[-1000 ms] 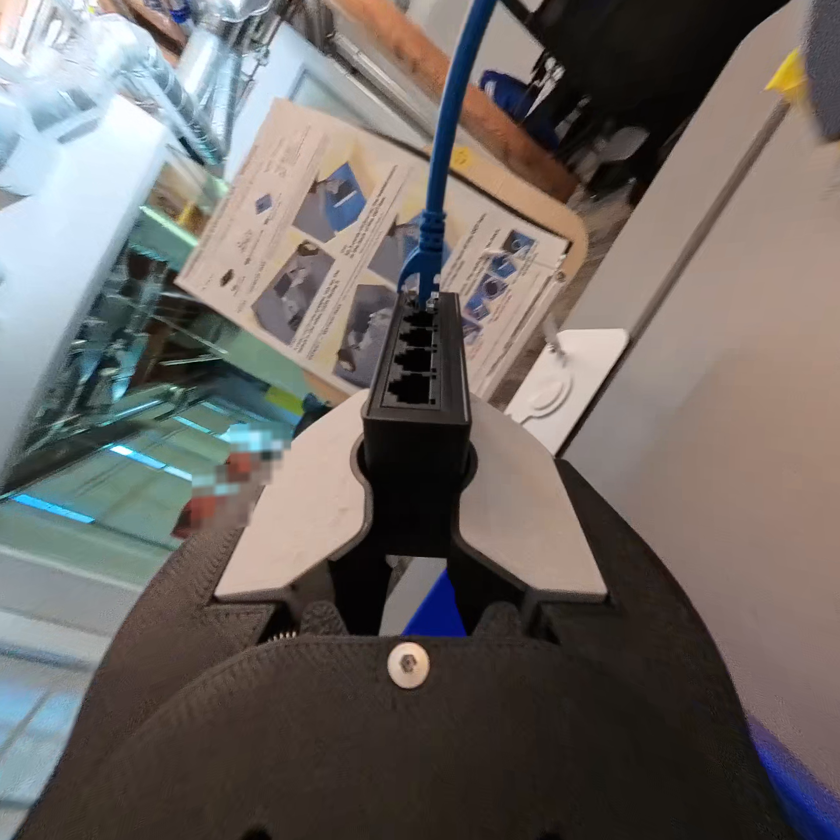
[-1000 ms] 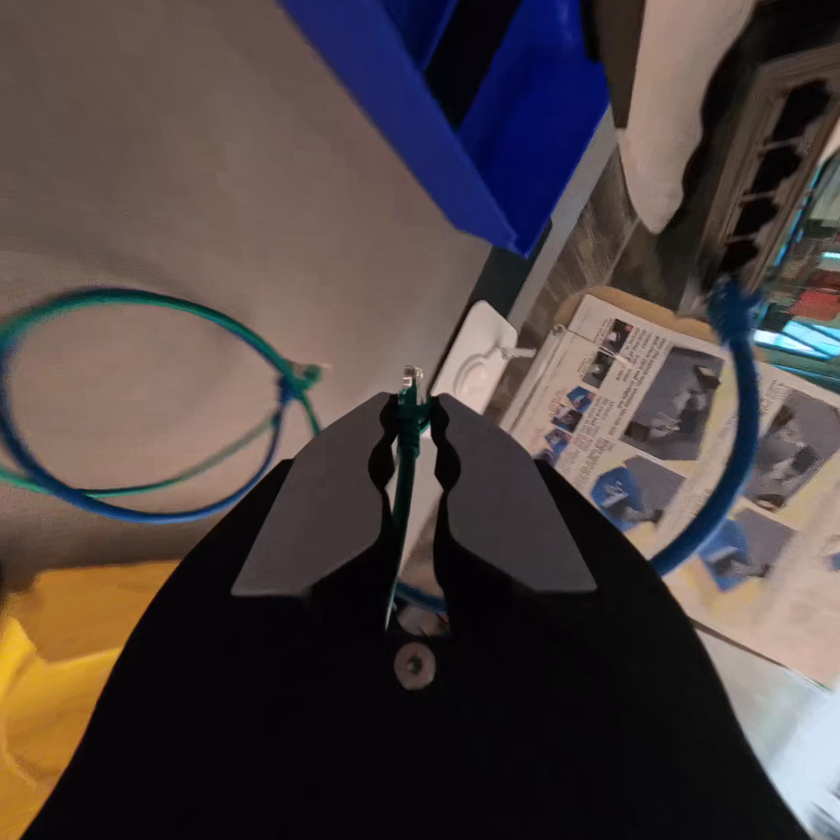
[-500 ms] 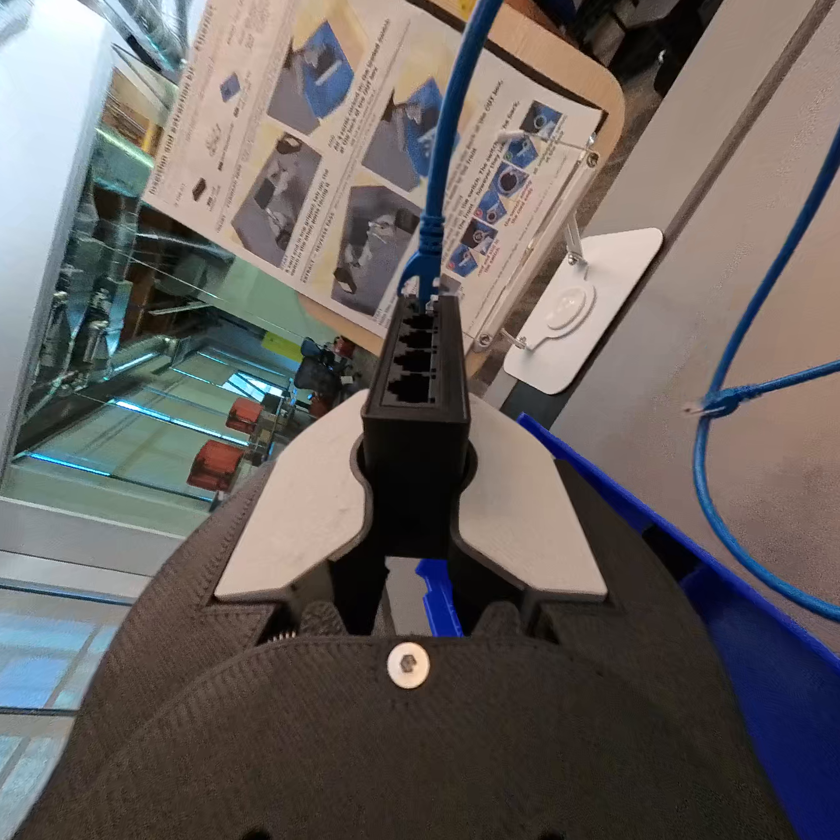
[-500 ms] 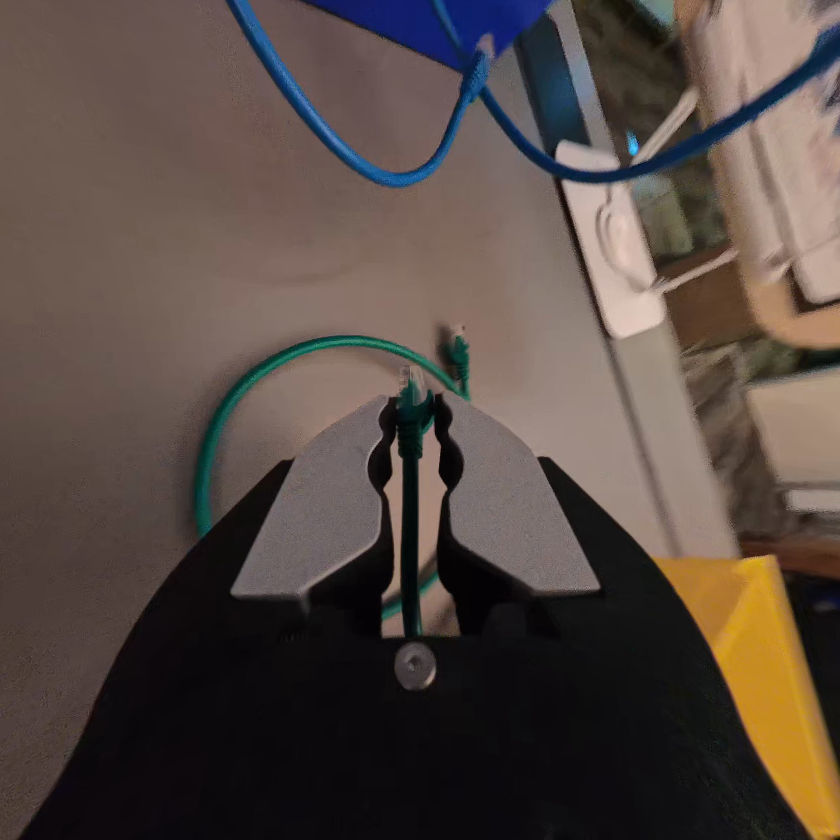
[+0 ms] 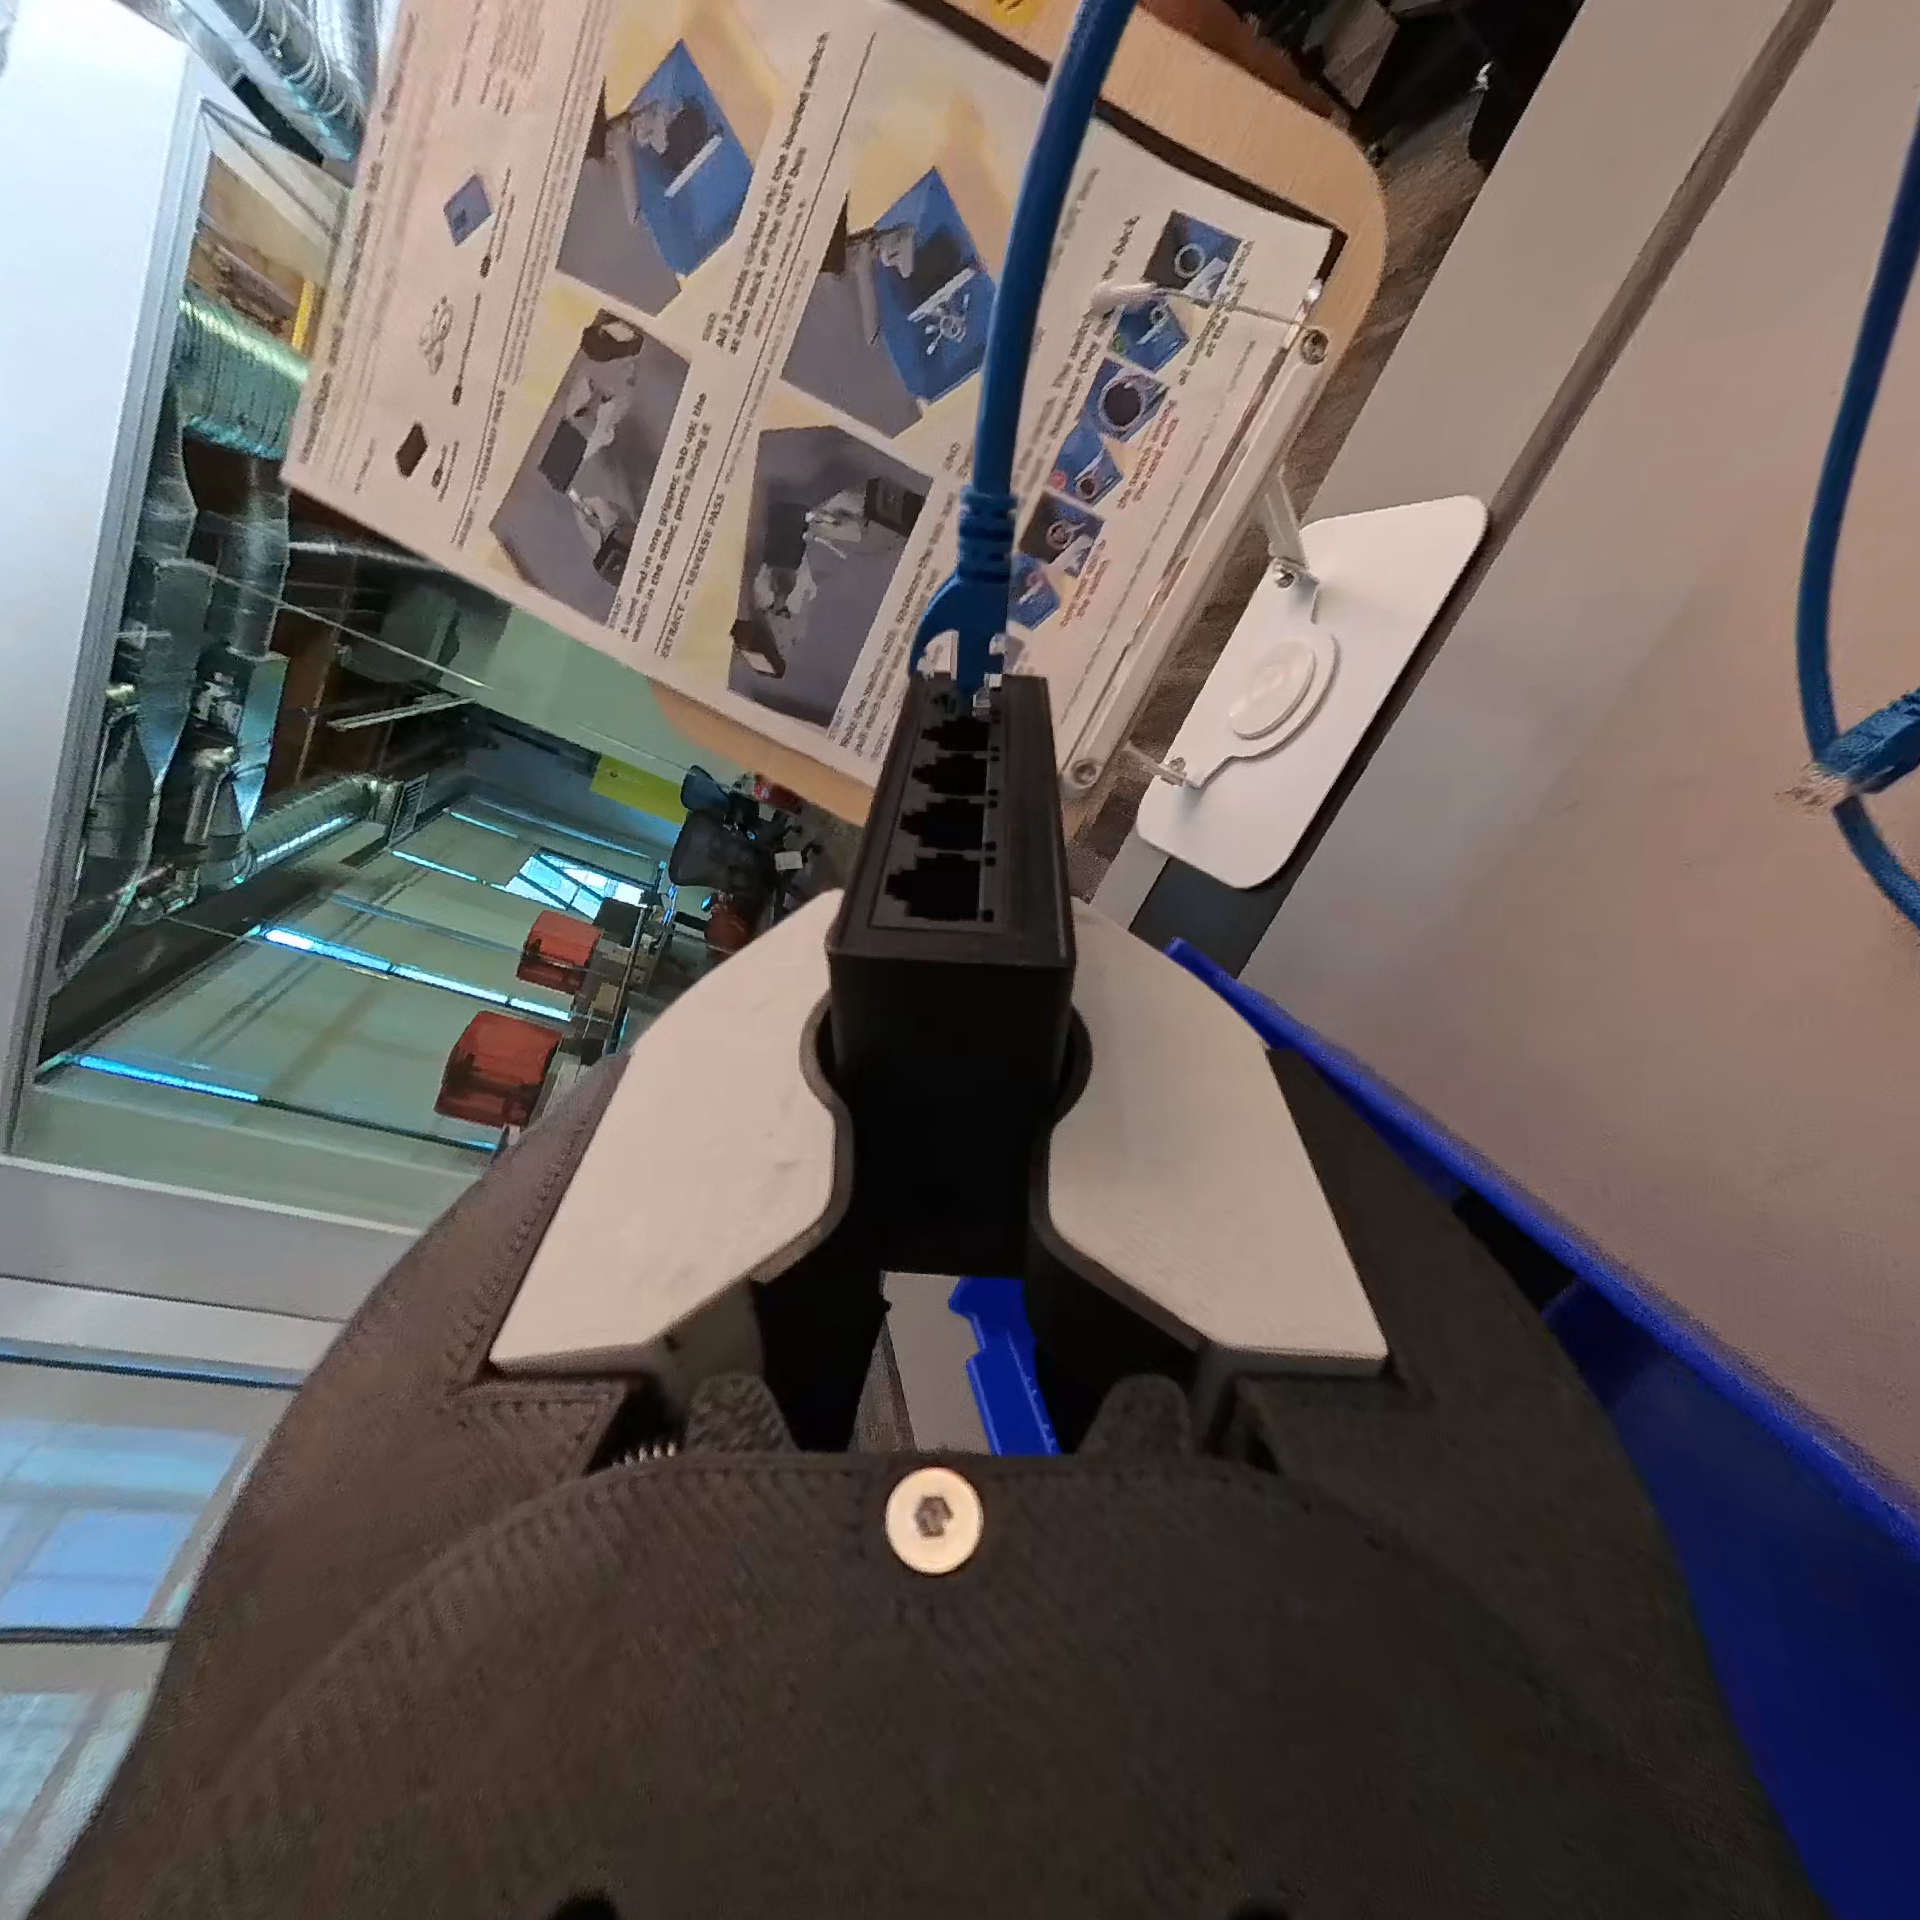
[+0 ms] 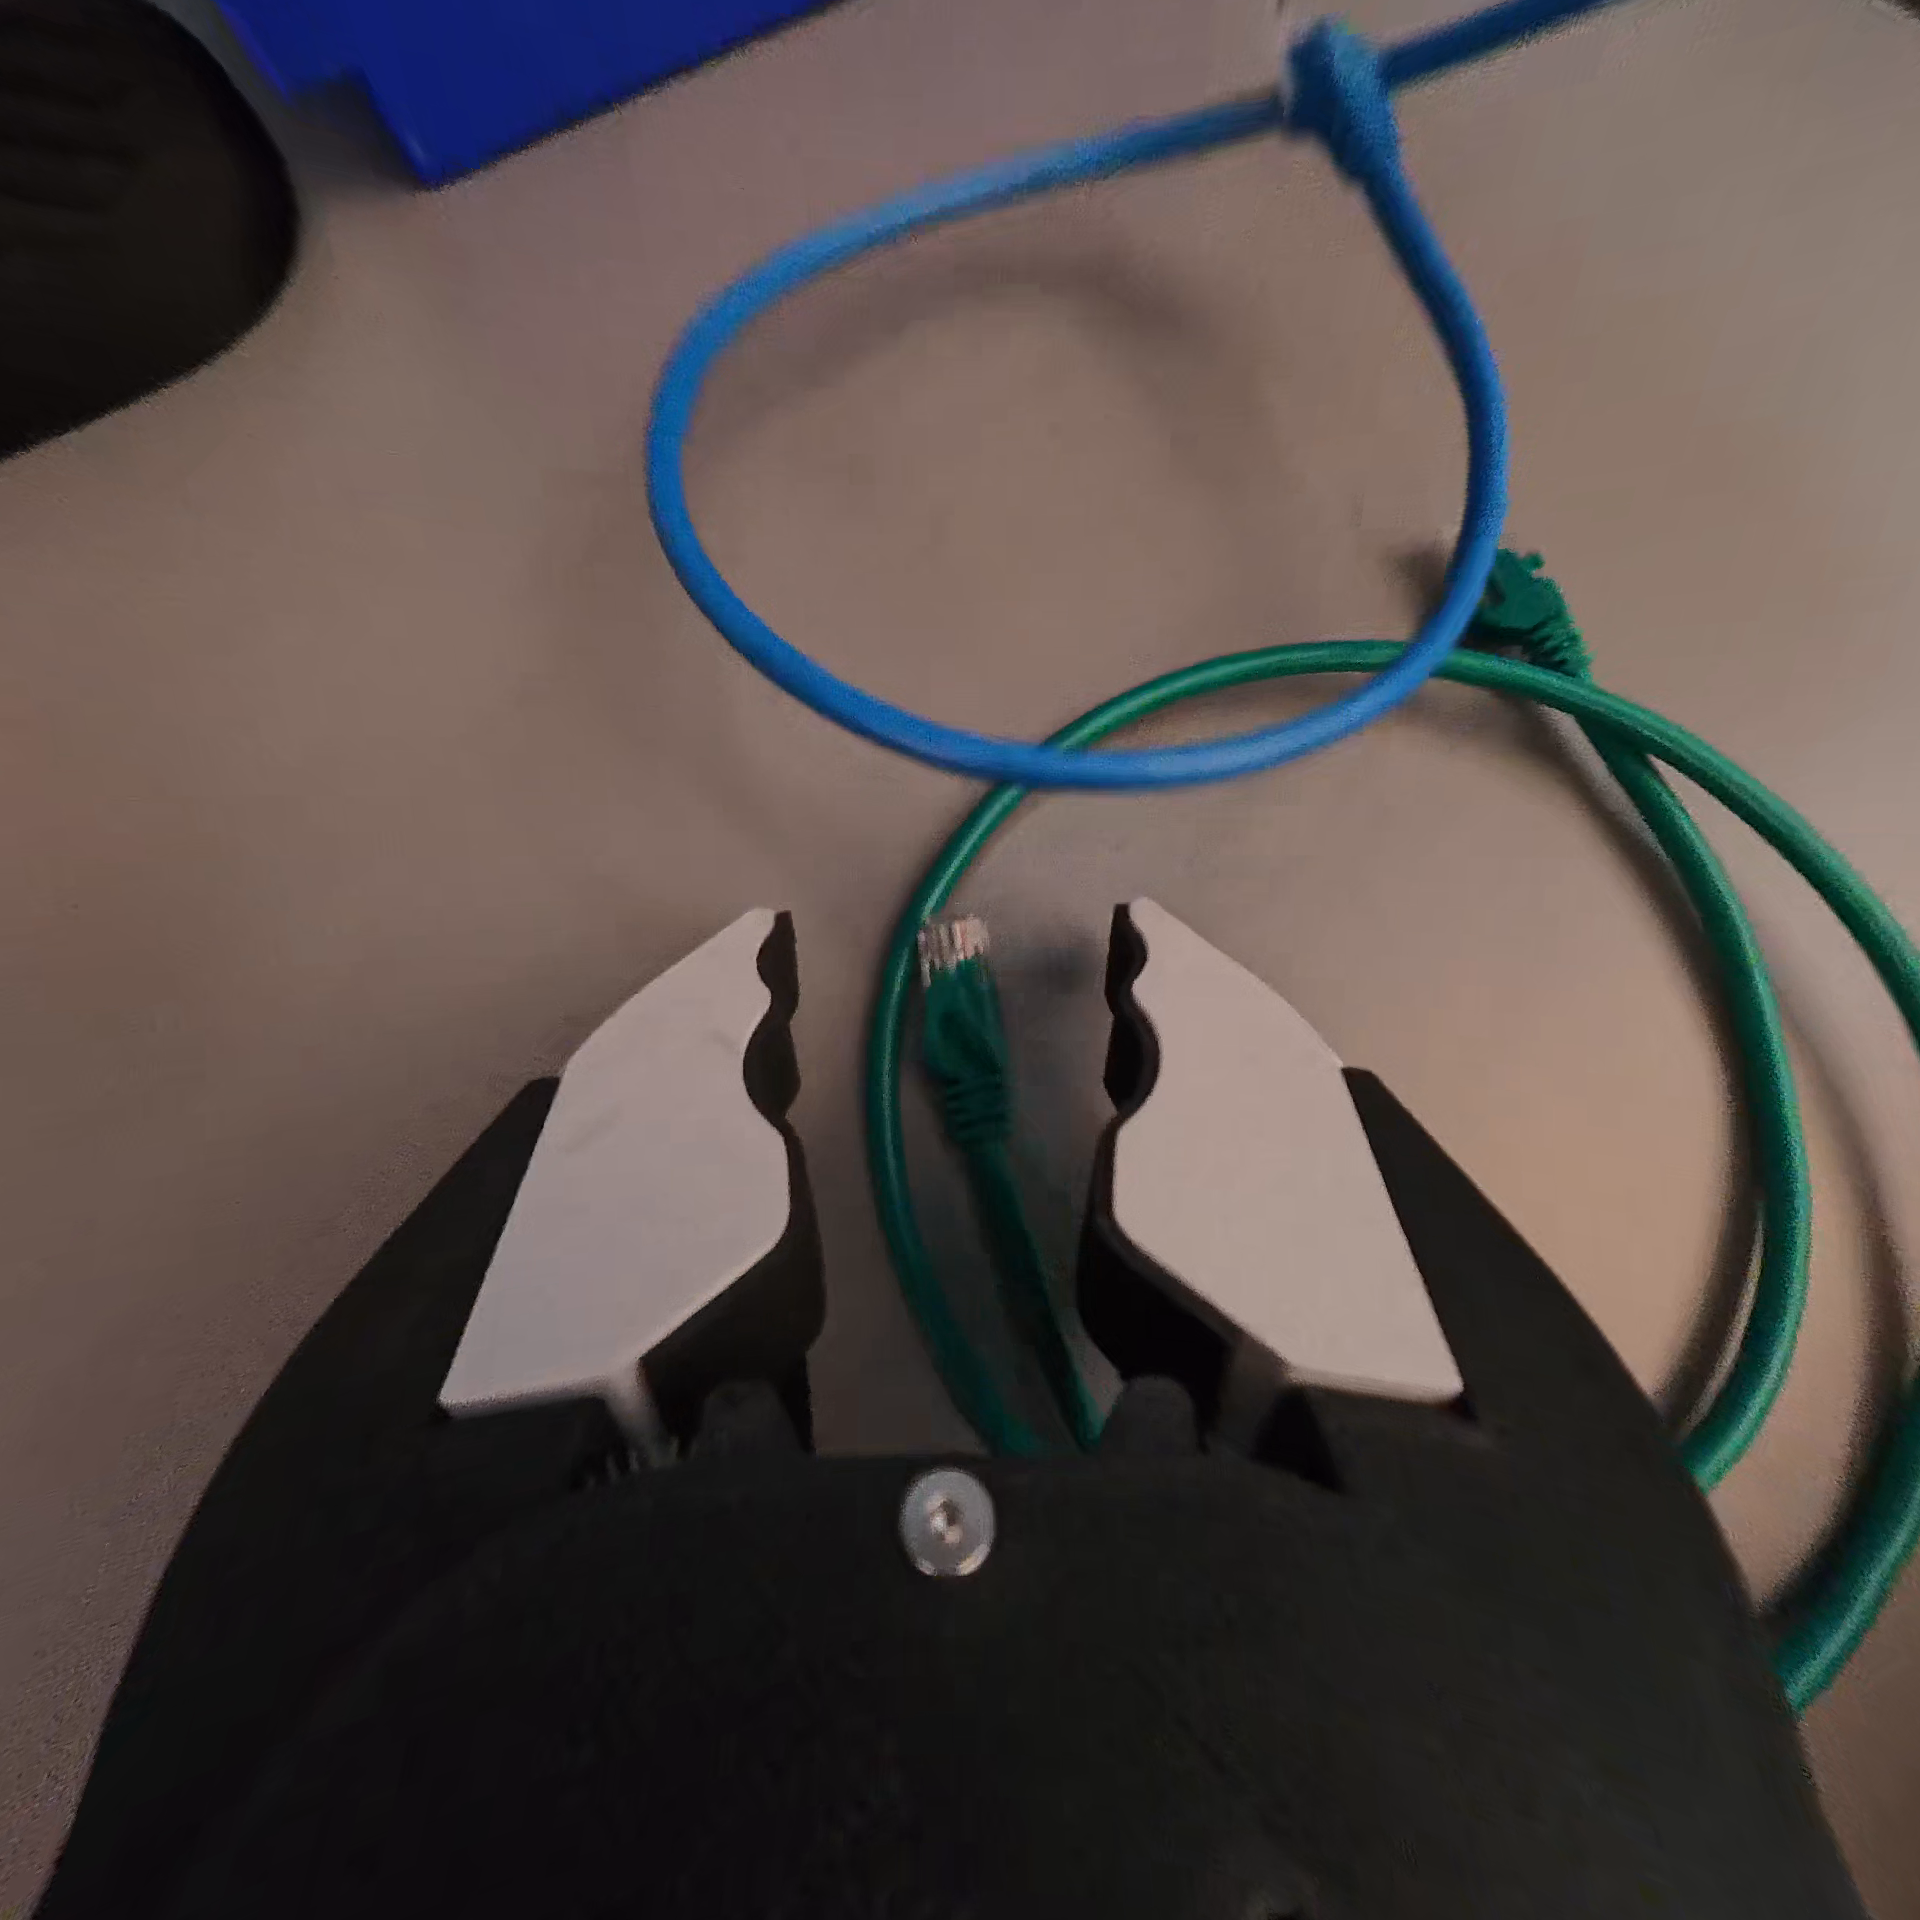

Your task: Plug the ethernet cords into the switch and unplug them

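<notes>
Left gripper (image 5: 951, 1023) clamping switch (image 5: 961, 894), blue cord (image 5: 1013, 343) seated top. Right gripper (image 6: 951, 935) spread around green plug (image 6: 961, 1013), probably loose. Pinch boot squarely.

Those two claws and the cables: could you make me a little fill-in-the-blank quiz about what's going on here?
1. The left claw is shut on the black ____.
2. The cable plugged into the switch is ____.
3. The right claw is ____.
4. The plug lying between its fingers belongs to the ____ cable.

Missing words: switch; blue; open; green
</notes>
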{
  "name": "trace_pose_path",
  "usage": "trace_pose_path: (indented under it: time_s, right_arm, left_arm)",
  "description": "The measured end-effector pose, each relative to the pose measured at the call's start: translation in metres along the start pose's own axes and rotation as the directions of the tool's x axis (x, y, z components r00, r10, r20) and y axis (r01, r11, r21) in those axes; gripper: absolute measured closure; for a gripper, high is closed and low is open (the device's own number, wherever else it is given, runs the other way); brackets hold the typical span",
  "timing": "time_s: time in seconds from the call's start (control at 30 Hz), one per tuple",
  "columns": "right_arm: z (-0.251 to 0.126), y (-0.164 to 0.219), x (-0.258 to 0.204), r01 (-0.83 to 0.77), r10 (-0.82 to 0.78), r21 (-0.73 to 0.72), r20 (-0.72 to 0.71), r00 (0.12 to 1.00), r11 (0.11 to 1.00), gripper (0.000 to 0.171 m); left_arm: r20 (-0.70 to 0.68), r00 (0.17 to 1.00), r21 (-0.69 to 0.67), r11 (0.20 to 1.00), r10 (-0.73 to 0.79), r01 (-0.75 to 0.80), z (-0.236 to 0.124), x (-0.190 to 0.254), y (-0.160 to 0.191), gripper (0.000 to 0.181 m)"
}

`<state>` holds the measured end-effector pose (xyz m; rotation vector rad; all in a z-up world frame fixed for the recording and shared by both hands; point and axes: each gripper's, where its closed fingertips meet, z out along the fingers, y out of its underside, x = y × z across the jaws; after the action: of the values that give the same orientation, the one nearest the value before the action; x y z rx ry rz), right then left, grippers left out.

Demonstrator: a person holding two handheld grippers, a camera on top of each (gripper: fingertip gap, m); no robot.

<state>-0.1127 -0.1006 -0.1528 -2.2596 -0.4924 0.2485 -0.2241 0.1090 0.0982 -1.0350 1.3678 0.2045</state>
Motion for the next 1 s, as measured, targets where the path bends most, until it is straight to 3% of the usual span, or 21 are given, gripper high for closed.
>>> trace_pose_path:
  time_s: [0.13, 0.23, 0.3, 0.4, 0.47, 0.53, 0.63, 0.8, 1.0]
  right_arm:
    - [0.021, -0.008, 0.002, 0.005, -0.007, -0.057, -0.036, 0.999, 0.998, 0.120]
    - [0.027, -0.014, -0.002, 0.013, -0.017, -0.089, -0.047, 0.999, 0.996, 0.158]
    - [0.029, -0.014, -0.003, 0.013, -0.017, -0.115, -0.035, 0.999, 0.993, 0.161]
    - [0.024, -0.025, -0.014, -0.117, 0.123, -0.051, 0.122, 0.985, 0.992, 0.163]
    - [0.005, -0.048, -0.023, -0.293, 0.265, 0.046, 0.309, 0.913, 0.955, 0.163]
    - [-0.027, -0.075, -0.023, -0.478, 0.362, 0.123, 0.500, 0.787, 0.870, 0.164]
    - [-0.077, -0.105, -0.007, -0.629, 0.377, 0.193, 0.657, 0.653, 0.753, 0.164]
    - [-0.146, -0.132, 0.015, -0.694, 0.331, 0.283, 0.720, 0.610, 0.662, 0.165]
    - [-0.197, -0.148, 0.031, -0.699, 0.313, 0.348, 0.709, 0.632, 0.625, 0.165]
  left_arm:
    - [0.046, 0.997, -0.005, 0.998, -0.062, 0.063, -0.012, -0.022, 0.013, 0.151]
    - [0.071, 0.994, 0.015, 0.996, -0.086, 0.085, -0.022, -0.032, 0.012, 0.152]
    - [0.082, 0.994, 0.028, 0.997, -0.079, 0.077, -0.026, -0.034, 0.008, 0.151]
    - [0.090, 0.993, 0.037, 0.997, -0.075, 0.072, -0.030, -0.035, 0.002, 0.151]
    - [0.098, 0.992, 0.047, 0.996, -0.074, 0.070, -0.033, -0.037, 0.000, 0.151]
    - [0.099, 0.991, 0.049, 0.996, -0.085, 0.080, -0.035, -0.039, 0.000, 0.151]
    - [0.110, 0.988, 0.048, 0.994, -0.106, 0.101, -0.039, -0.044, 0.003, 0.151]
    - [0.141, 0.975, 0.088, 0.983, -0.172, 0.161, -0.048, -0.058, 0.005, 0.151]
    - [0.117, 0.944, 0.186, 0.940, -0.310, 0.286, -0.064, -0.073, 0.002, 0.152]
